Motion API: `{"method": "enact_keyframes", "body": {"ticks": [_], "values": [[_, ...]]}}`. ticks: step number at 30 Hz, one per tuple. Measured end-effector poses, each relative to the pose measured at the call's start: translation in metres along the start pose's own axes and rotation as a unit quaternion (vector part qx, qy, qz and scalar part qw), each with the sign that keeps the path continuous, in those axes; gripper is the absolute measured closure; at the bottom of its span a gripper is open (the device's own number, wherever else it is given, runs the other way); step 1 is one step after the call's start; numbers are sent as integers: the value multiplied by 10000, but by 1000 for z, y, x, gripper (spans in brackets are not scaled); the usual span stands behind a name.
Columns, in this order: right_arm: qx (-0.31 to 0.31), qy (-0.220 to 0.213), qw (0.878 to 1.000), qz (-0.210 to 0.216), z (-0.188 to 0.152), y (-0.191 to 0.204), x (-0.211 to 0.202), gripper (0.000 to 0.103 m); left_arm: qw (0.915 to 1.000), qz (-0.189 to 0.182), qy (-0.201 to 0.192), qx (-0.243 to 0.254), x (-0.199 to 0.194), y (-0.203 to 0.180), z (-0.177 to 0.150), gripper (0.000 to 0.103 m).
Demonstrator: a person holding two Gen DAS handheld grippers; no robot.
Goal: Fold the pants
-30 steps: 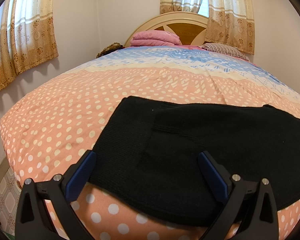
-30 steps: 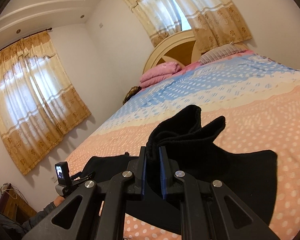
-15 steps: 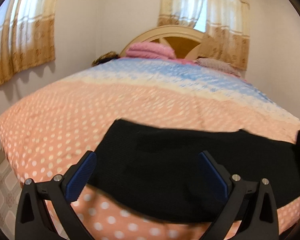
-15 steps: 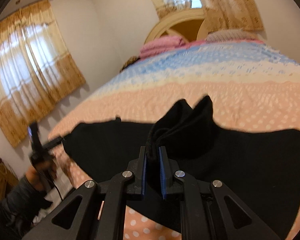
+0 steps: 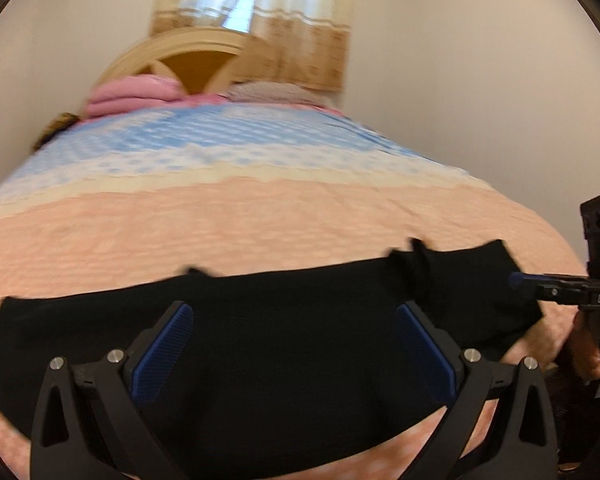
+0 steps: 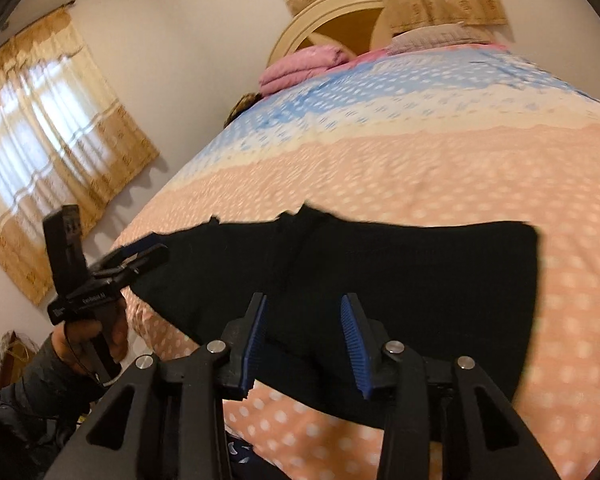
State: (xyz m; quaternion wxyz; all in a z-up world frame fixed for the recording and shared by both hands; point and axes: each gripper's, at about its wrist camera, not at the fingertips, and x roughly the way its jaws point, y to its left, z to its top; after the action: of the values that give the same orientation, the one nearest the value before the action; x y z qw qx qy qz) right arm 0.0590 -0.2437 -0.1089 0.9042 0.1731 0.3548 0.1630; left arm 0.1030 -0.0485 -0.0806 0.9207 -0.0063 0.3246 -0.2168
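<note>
Black pants (image 5: 284, 320) lie flat in a wide band across the near edge of the bed; they also show in the right wrist view (image 6: 400, 264). My left gripper (image 5: 296, 344) is open and empty, fingers spread wide just above the pants. My right gripper (image 6: 306, 344) is open and empty over the pants' near edge. In the left wrist view the right gripper (image 5: 518, 280) sits at the pants' right end. In the right wrist view the left gripper (image 6: 148, 250) sits at their left end.
The bed (image 5: 260, 216) has a peach dotted cover turning blue toward the headboard (image 5: 188, 56). Folded pink blankets (image 5: 128, 94) and a pillow (image 5: 272, 92) lie at the far end. Curtained windows (image 6: 48, 148) are on the left wall and behind the headboard.
My right gripper has opened and let go of the bunched pants fabric, which now lies flat. The left gripper has swung its view to the right. Both views are motion-blurred.
</note>
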Motion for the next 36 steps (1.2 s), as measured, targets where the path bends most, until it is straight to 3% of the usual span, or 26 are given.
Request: {"method": "enact_keyframes", "body": {"ticks": [4,10,12,14,15,17,24,32,36], "values": [[495,-321,9980,-246,7,-27,-20,63,9986,-375,307,199,29,-36,5,3],[974,-684,9919,-443,9,-50,-35,63,9917,-957,854,68,68,-66,13,29],[1055,-745,9906,-448,8,-55,-38,63,9888,-1042,1060,97,78,-74,13,33],[1106,-809,9893,-495,8,-59,-40,63,9882,-1021,1129,147,84,-82,10,62],[1119,-844,9887,-523,9,-60,-40,63,9877,-1039,1152,190,86,-85,10,67],[1175,-922,9872,-563,8,-63,-43,63,9862,-1188,1148,134,83,-86,10,88],[1361,-1107,9824,-639,5,-73,-47,63,9849,-1526,798,-161,45,-73,16,89],[846,-1175,9885,-432,3,-46,-48,63,9882,-1161,744,-664,28,-35,12,90],[391,-801,9957,-249,0,-27,-30,63,9897,-986,842,-605,40,-36,4,90]]}}
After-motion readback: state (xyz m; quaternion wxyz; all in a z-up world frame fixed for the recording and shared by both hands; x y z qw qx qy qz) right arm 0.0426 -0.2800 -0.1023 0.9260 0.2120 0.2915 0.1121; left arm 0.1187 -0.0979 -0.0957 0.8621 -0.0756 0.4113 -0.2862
